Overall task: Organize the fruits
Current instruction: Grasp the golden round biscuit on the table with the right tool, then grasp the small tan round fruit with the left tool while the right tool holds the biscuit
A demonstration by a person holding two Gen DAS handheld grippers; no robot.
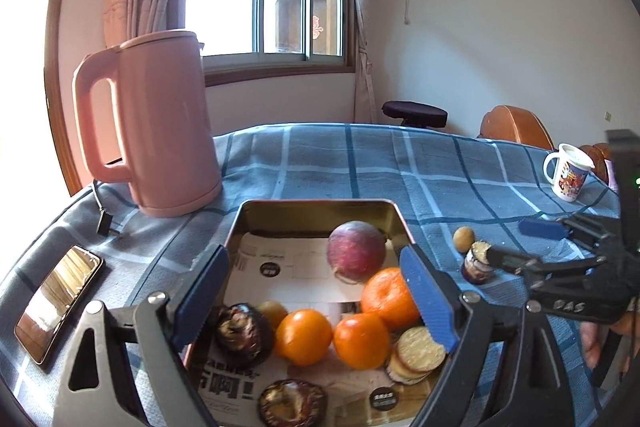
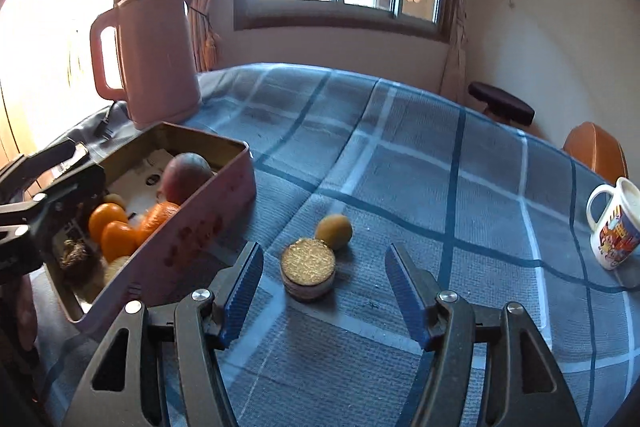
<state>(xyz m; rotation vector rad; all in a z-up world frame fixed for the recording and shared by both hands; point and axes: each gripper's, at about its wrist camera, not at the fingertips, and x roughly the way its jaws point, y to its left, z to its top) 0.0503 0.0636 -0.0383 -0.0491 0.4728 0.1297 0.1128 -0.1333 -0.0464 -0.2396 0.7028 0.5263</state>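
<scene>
Your left gripper [image 1: 316, 301] hangs over the metal tin [image 1: 316, 205] at the lower centre of its view, jaws wide with nothing between the blue pads. Inside the tin, on printed paper, lie a reddish round fruit [image 1: 356, 251] toward the far end, three oranges [image 1: 362, 321] in the middle, a small yellowish fruit [image 1: 272, 311] beside them, two dark mangosteens [image 1: 244, 333] at the near left, and a stack of round slices [image 1: 416, 355] at the near right.

Your right gripper [image 2: 324, 291] is low over the blue plaid tablecloth [image 2: 420, 167], jaws wide, empty. Between its fingers and slightly ahead stands a short cut fruit piece [image 2: 308, 269] with a golden top; a small yellow-brown fruit [image 2: 334, 231] sits just behind it, touching or nearly so. Both lie outside the tin, just right of its pink wall.

A pink kettle [image 1: 160, 131] stands upper left, a printed mug [image 2: 614, 227] at the right edge, a phone [image 1: 58, 301] at lower left.
</scene>
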